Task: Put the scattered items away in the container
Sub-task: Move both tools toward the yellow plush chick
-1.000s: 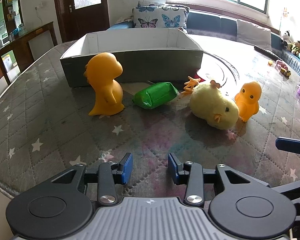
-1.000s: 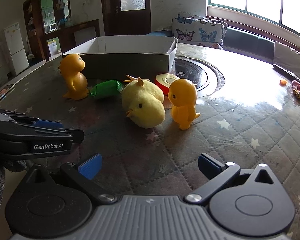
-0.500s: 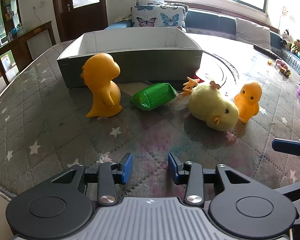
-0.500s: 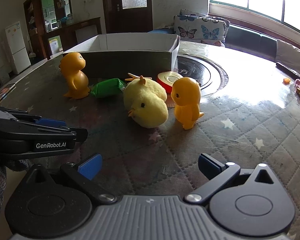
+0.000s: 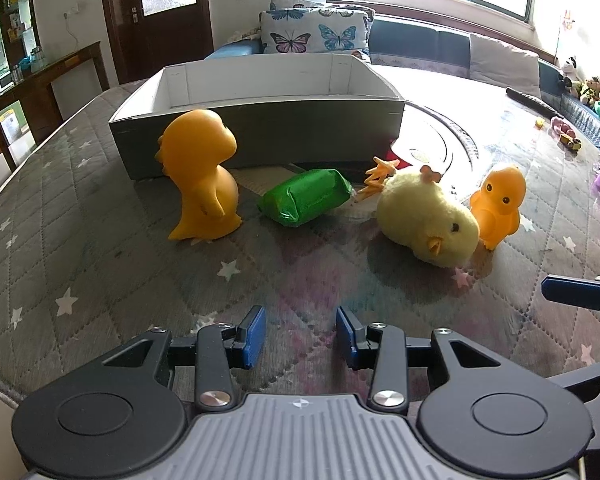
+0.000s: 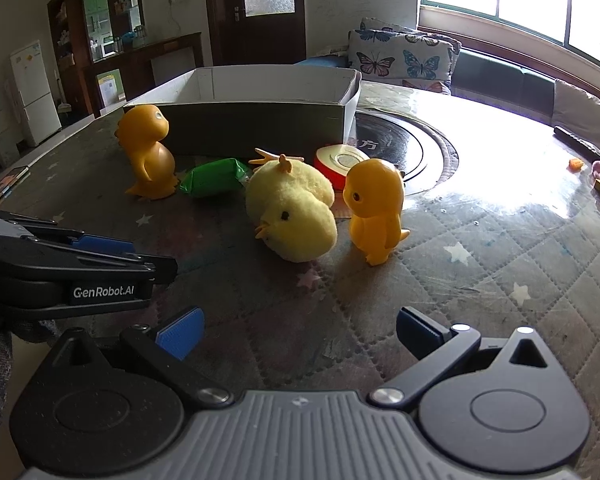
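Note:
A grey open box [image 5: 260, 136] [image 6: 260, 120] stands at the back of the table. In front of it stand a large orange duck [image 5: 200, 176] [image 6: 150, 156], a green packet [image 5: 306, 200] [image 6: 214, 178], a yellow plush chick [image 5: 428, 220] [image 6: 294, 212], a small orange duck [image 5: 498, 204] [image 6: 376, 208] and a red tape roll [image 6: 340, 162]. My left gripper [image 5: 300, 336] is partly open and empty, short of the packet. My right gripper [image 6: 298, 330] is wide open and empty, short of the chick.
The table has a quilted star-pattern cover [image 5: 80, 248] and a dark turntable disc [image 6: 404, 148]. Small toys [image 5: 564, 132] and a dark remote [image 5: 532, 100] lie at the far right. The left gripper shows at the left of the right wrist view [image 6: 80, 272].
Both grippers have moved slightly forward and closer to the toys. The jaws have not changed.

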A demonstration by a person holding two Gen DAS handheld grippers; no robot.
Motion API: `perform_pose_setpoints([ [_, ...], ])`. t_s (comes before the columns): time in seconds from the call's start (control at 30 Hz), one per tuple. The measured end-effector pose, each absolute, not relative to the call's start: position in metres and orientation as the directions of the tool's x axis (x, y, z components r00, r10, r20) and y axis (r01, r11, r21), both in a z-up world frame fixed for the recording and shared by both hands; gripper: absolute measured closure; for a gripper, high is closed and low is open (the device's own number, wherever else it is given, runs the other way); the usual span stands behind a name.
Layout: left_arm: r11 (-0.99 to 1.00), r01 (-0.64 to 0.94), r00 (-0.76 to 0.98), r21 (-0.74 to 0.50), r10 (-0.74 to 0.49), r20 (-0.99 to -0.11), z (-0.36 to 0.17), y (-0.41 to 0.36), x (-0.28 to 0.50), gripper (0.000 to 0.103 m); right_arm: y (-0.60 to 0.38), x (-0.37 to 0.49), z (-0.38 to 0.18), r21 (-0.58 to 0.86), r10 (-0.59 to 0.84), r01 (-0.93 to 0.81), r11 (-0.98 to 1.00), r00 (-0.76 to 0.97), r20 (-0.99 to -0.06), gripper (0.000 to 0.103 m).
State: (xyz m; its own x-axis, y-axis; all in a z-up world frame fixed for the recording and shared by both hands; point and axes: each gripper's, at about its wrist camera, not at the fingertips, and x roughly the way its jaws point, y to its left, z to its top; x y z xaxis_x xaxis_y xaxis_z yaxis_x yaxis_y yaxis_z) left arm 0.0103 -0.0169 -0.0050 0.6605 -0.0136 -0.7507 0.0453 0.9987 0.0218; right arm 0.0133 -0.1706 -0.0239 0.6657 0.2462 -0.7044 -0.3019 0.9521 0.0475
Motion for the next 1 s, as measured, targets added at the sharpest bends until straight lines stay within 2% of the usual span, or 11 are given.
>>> perform_pose_setpoints([
  [1.0,0.999,0.051,0.644,0.018,-0.019,-0.765,-0.004,-0.016,0.03,0.062,-0.17,0.031,-0.023,0.059,0.251,-0.301,0.952,0.656,-0.711,0.0],
])
